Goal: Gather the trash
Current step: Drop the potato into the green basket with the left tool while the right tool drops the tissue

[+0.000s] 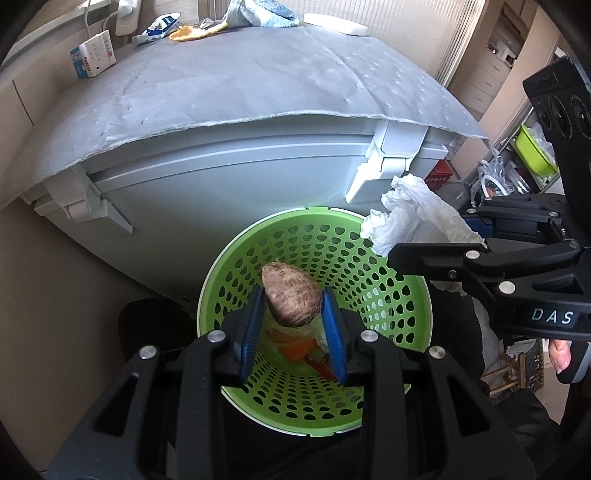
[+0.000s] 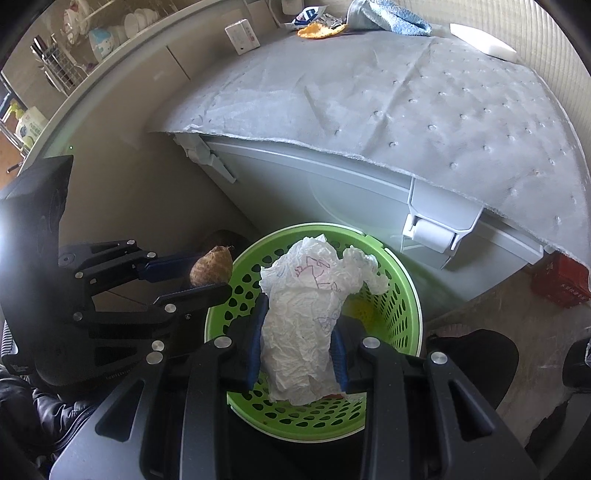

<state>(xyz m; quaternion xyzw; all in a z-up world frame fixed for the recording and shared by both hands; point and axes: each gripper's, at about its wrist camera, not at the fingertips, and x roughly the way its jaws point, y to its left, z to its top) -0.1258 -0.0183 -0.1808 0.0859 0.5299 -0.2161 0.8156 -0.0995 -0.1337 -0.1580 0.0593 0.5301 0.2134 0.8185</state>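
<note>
My left gripper (image 1: pixel 293 314) is shut on a brown taro root (image 1: pixel 291 298) and holds it over the green perforated bin (image 1: pixel 388 288). The bin holds orange scraps (image 1: pixel 299 350) at its bottom. My right gripper (image 2: pixel 299 347) is shut on a crumpled white paper (image 2: pixel 306 325) and holds it over the same bin (image 2: pixel 402 306). In the left wrist view the right gripper (image 1: pixel 436 240) and its paper (image 1: pixel 410 214) are at the right. In the right wrist view the left gripper (image 2: pixel 207 275) with the taro (image 2: pixel 211 271) is at the left.
A grey storage box (image 1: pixel 221 206) with white latches stands behind the bin, covered by a grey mat (image 1: pixel 240 81). At its far edge lie an orange peel (image 1: pixel 192 32), a wrapper (image 1: pixel 159 26), a blue cloth (image 1: pixel 258 13) and a white carton (image 1: pixel 92 55). A red box (image 2: pixel 561 280) sits on the floor.
</note>
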